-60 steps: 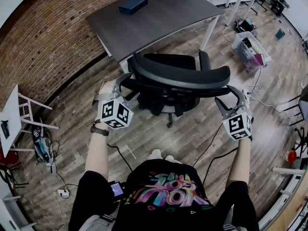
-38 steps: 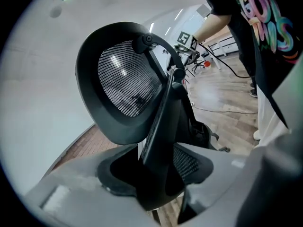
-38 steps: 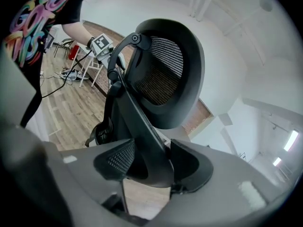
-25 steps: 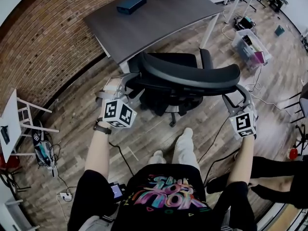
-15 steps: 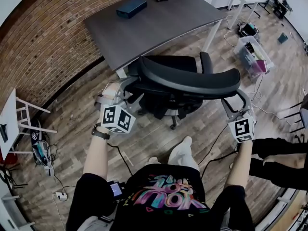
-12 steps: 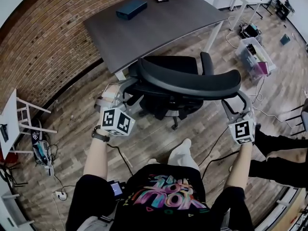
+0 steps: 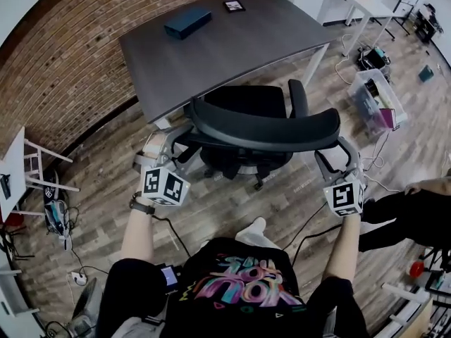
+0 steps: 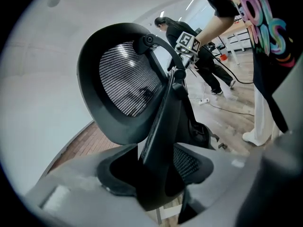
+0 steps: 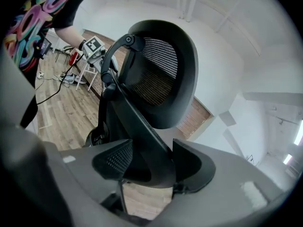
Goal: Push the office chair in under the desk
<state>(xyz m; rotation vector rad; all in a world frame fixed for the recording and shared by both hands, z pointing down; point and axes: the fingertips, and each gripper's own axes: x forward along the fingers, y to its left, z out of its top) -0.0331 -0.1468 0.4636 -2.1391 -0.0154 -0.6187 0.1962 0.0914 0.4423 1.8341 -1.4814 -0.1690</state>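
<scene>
Nearest the person, the 2 grippers flank the backrest [image 7: 264, 129] of the office chair [image 7: 243, 157]: left gripper [image 7: 177, 138] clamped on 1 side edge, right gripper [image 7: 333, 158] straddling the other, jaws just eased apart (a loose hold, I judge). Pushing is mid-way; the seat [image 7: 246, 101] barely meets the near edge of the desk [image 7: 211, 48], so a steady, even shove forward comes next.

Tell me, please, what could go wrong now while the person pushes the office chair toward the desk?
1. The right gripper has just been opening its jaws; the backrest edge sits loosely between them, while the left gripper clamps its edge. An uneven push could swivel the chair.
2. The armrest is close to the desk edge and may strike it rather than pass beneath.
</scene>
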